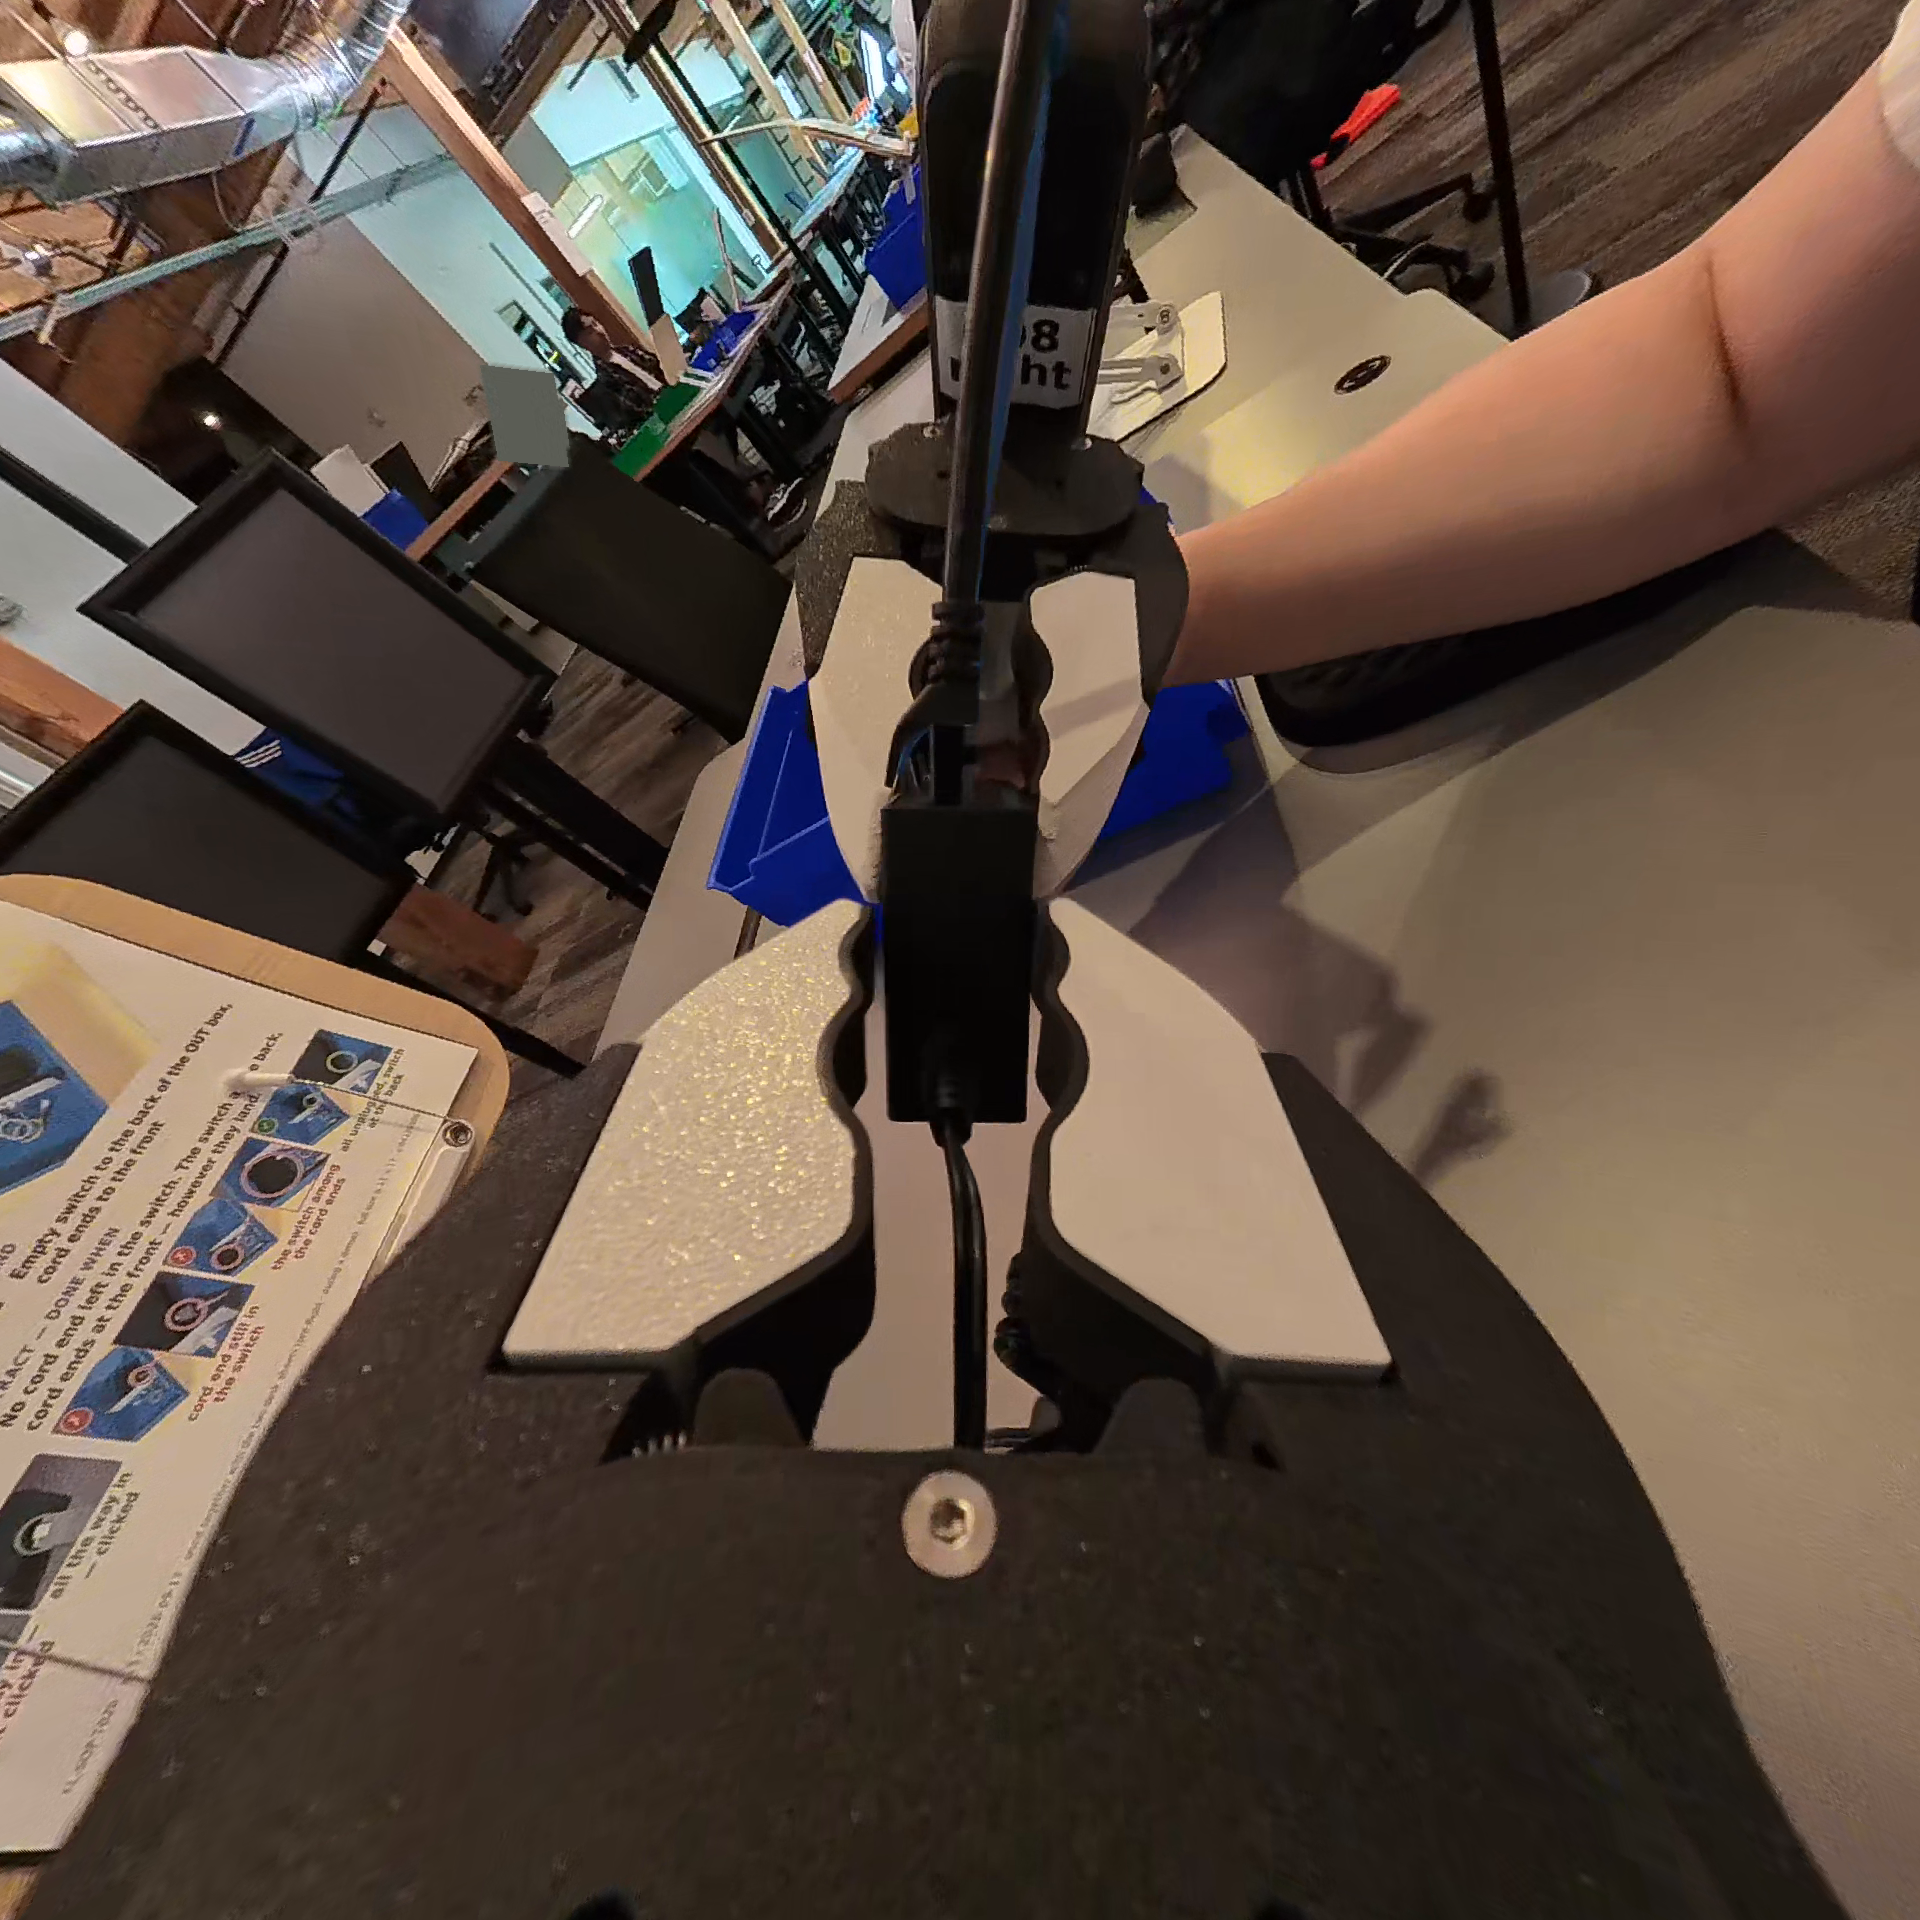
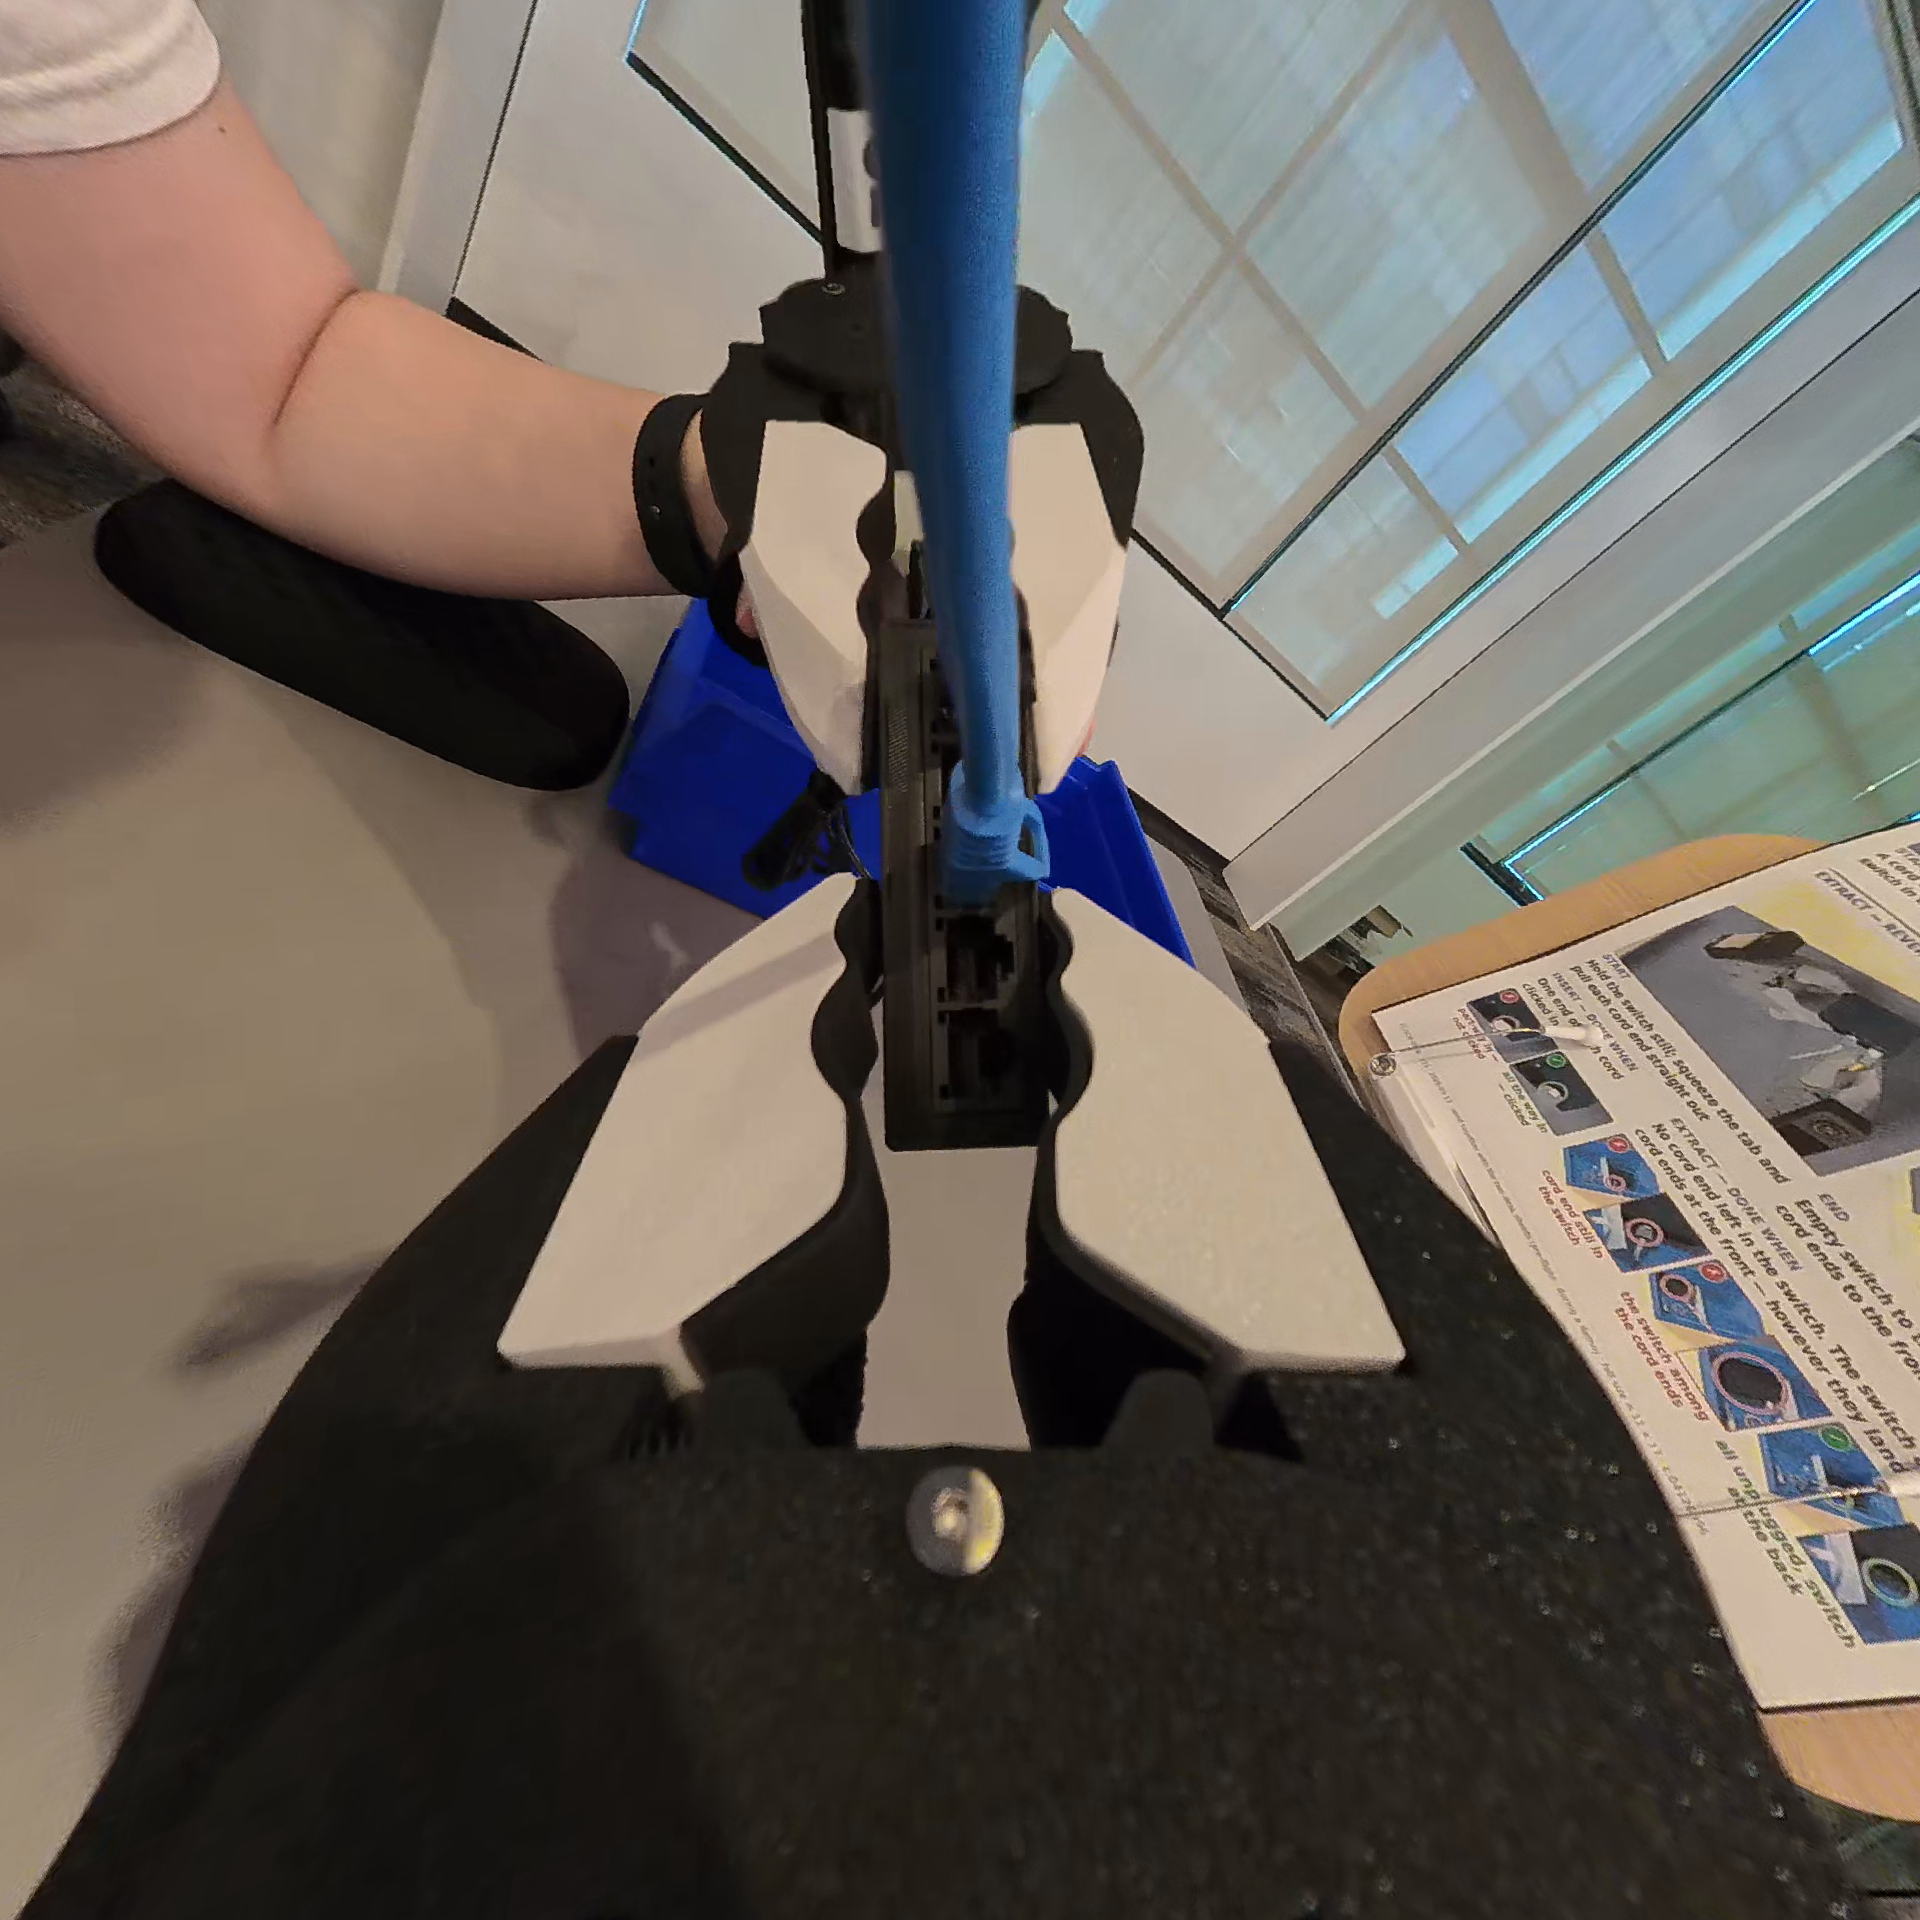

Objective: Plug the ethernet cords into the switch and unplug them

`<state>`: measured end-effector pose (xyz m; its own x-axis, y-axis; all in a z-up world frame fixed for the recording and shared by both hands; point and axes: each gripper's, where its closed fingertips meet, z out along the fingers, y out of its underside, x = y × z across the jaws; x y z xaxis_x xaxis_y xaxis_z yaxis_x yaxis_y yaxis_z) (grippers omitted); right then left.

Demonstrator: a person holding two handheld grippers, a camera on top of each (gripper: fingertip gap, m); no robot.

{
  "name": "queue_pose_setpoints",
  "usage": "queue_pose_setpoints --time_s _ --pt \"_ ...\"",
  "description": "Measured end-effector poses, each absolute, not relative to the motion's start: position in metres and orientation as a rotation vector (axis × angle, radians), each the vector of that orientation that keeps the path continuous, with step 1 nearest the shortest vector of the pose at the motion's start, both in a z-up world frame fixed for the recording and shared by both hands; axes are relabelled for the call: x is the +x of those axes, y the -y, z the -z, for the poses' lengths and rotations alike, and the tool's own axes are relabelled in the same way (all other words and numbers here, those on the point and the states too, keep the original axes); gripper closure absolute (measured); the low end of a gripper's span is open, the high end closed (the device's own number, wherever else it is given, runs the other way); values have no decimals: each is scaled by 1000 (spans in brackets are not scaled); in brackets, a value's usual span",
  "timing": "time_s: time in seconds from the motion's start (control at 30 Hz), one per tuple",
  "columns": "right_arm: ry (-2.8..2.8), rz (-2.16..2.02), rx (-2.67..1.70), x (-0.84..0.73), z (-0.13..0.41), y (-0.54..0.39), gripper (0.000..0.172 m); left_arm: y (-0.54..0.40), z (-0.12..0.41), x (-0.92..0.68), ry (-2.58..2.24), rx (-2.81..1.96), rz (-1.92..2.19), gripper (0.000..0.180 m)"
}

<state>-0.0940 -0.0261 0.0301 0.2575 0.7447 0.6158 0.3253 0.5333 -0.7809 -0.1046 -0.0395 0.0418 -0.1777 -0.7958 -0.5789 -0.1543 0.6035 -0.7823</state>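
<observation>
a grey table [image 1: 1558, 1039] carries everything here, with a blue bin [image 2: 717, 790] lying on it beyond the grippers and a printed instruction sheet [image 2: 1704, 1278] on a light wooden board at the table's edge. above the table the two grippers face each other from opposite ends of a black switch [image 2: 961, 1039], which is lifted clear of the surface. the left gripper [image 1: 956, 997] is clamped on one end of the switch, its wavy black pads pressing both narrow sides, and a black power cord [image 1: 966, 1278] runs back from that end between its fingers. the right gripper [image 2: 961, 1039] is clamped on the other end, with the row of ports facing its camera. a blue ethernet cord [image 2: 951, 416] hangs from above with its plug [image 2: 987, 842] seated in a port, and the ports nearer the right gripper are open.
</observation>
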Motion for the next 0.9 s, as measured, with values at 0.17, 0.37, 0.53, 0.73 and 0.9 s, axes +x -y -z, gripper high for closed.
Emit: queue_pose_setpoints --time_s 0.17,0.37,0.53,0.73,0.9 --pt "1339 -377 -1034 -97 -29 27 144 38 -34 -105 -1711 -825 696 150" --pt "1343 -379 -1047 -97 -27 27 144 35 -31 -103 -1721 -828 644 154" --pt "1344 -352 -1072 -95 -25 23 144 29 -28 -101 -1720 -866 612 154" --pt "1320 -357 -1086 -94 -27 20 140 29 -29 -101 -1716 -889 640 154" --pt "1338 -346 -1101 -91 -25 20 144 28 -29 -100 -1704 -890 663 154"
